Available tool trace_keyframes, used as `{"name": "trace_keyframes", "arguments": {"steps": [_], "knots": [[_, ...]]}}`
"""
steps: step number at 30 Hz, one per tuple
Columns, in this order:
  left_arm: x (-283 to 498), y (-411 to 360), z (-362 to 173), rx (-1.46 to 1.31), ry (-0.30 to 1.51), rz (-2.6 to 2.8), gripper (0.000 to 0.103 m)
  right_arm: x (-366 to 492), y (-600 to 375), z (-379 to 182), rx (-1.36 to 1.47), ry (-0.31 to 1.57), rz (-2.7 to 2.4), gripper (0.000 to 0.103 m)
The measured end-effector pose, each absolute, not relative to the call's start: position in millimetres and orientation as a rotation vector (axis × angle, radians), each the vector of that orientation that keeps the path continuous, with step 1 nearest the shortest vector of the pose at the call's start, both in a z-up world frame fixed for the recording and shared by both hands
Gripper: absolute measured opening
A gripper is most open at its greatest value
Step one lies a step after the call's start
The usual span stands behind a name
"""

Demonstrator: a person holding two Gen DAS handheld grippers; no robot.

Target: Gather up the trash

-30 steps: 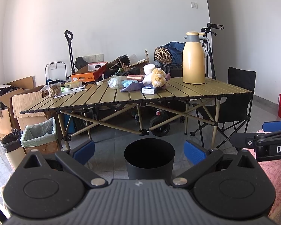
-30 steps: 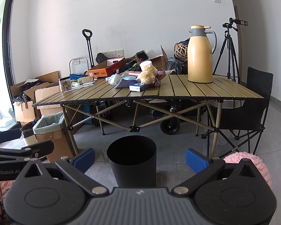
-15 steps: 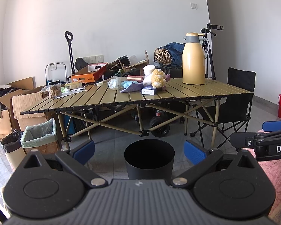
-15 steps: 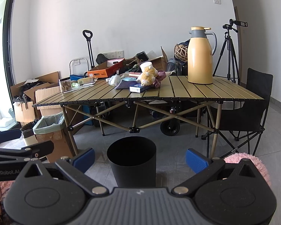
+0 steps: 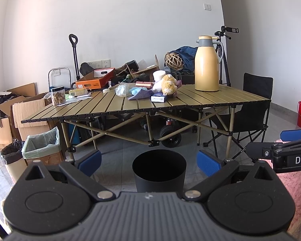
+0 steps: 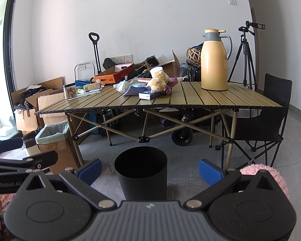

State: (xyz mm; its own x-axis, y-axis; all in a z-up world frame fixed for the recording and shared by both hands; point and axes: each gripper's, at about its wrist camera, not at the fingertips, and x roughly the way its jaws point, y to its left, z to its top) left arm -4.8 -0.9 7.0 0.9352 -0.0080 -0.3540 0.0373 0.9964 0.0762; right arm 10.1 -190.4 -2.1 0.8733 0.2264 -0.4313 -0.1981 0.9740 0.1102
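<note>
Trash for this job most likely means the crumpled white plastic bag (image 5: 121, 90) and the loose wrappers around it, which lie on the folding table (image 5: 210, 98) among things that are probably not rubbish: a plush toy (image 5: 166, 84), a small blue-and-white box (image 5: 159, 98), a purple cloth (image 5: 140, 95) and a clear jar of snacks (image 5: 58, 97). A tall yellow thermos (image 5: 206, 64) stands near the far right of the tabletop, apart from the pile.

Both tools hang low, well short of the table. The left gripper (image 5: 149, 159) has its blue pads spread wide with nothing between them, and the right gripper (image 6: 150, 169) is likewise spread and empty. An open black bin (image 5: 159, 169) stands on the floor just ahead of them, in front of the table.

The main risk from here is picking wrongly: the bag touches or overlaps the cloth and sits near the toy, so a wide grab could drag a keeper along or push it off the edge. Thin plastic may also slip from the pads or tear if pinched at a corner. On the reach forward, either tool or a foot could knock the light bin over. A second lined bin (image 5: 41, 146) by the table's left leg could draw the drop to the wrong container.
</note>
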Motion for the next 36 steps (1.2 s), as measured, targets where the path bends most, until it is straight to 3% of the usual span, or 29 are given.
{"name": "trace_keyframes", "arguments": {"steps": [36], "knots": [[15,-1,21,0.066,0.361,-0.036,0.103,27,-200,7,0.070,0.422,0.207,0.103]]}}
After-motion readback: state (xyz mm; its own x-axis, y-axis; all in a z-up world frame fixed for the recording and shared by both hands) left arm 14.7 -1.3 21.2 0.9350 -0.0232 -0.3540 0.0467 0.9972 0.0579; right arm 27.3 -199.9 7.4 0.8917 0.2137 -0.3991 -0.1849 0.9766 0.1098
